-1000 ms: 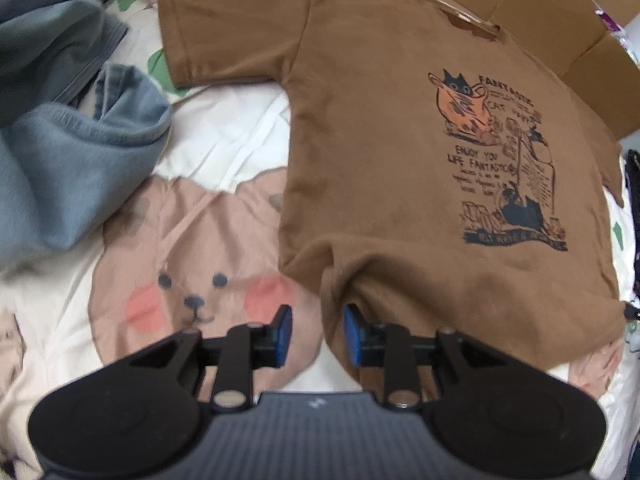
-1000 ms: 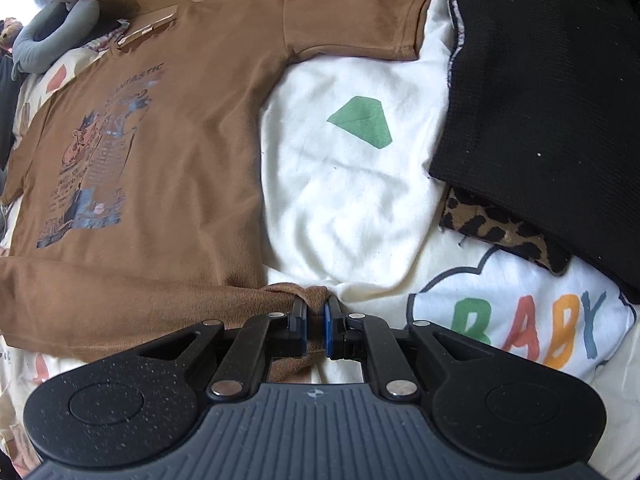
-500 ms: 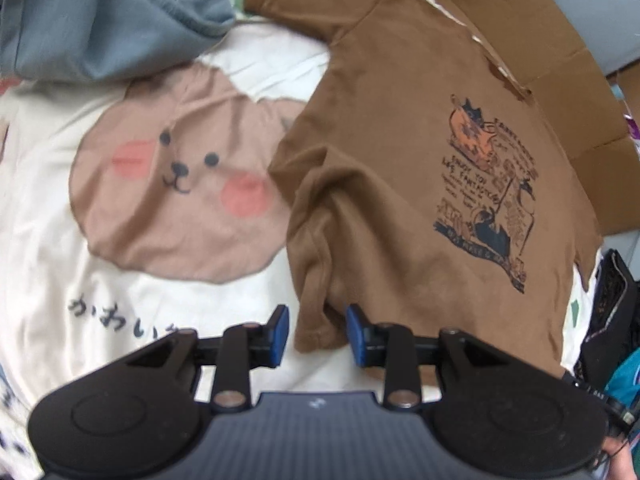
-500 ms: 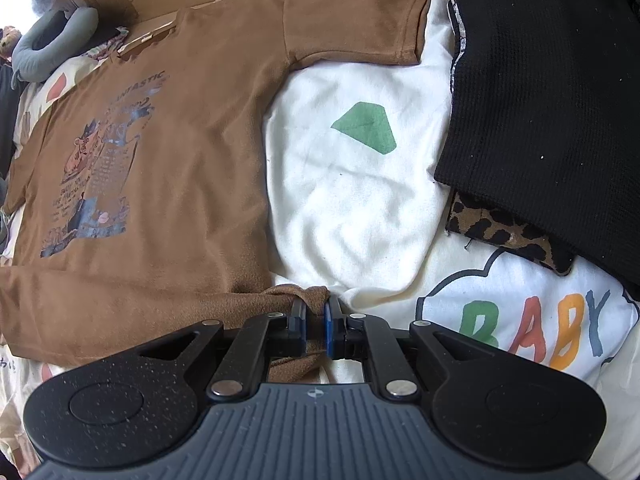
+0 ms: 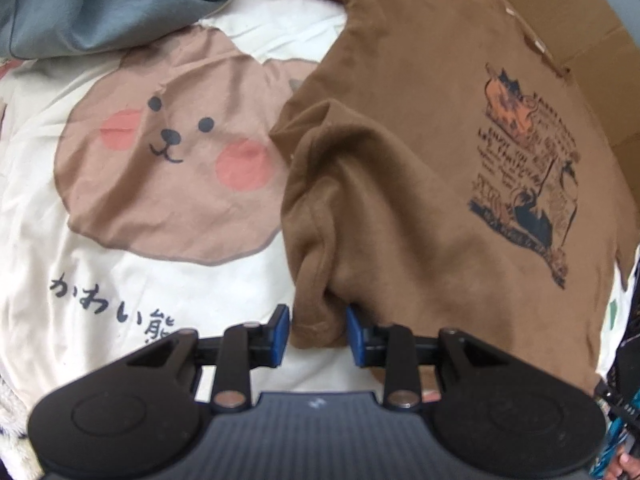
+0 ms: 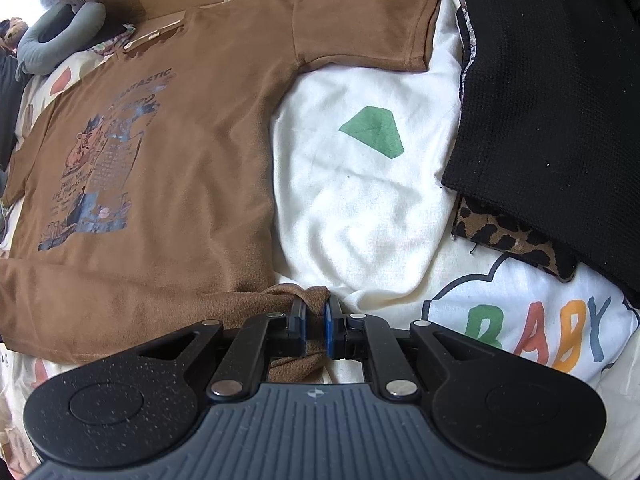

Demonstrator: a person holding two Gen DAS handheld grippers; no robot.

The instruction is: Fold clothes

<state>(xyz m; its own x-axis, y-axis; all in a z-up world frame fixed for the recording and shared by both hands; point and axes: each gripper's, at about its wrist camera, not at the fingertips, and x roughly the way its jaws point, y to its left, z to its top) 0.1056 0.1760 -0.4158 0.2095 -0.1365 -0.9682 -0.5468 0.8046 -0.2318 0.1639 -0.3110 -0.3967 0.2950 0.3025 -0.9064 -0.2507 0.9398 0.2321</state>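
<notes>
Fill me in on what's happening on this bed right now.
A person is folding a brown T-shirt spread print-up on a cartoon bedsheet, using two handheld grippers. The right gripper is shut on one bottom corner of the shirt. The left gripper has the bunched opposite corner between its jaws, not visibly clamped. Other clothes lie at the sides.

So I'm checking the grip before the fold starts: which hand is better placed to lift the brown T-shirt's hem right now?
The right. Its tool is already shut on a hem corner of the brown printed cotton T-shirt, while the left tool only straddles a bunched hem fold, pads apart.
</notes>
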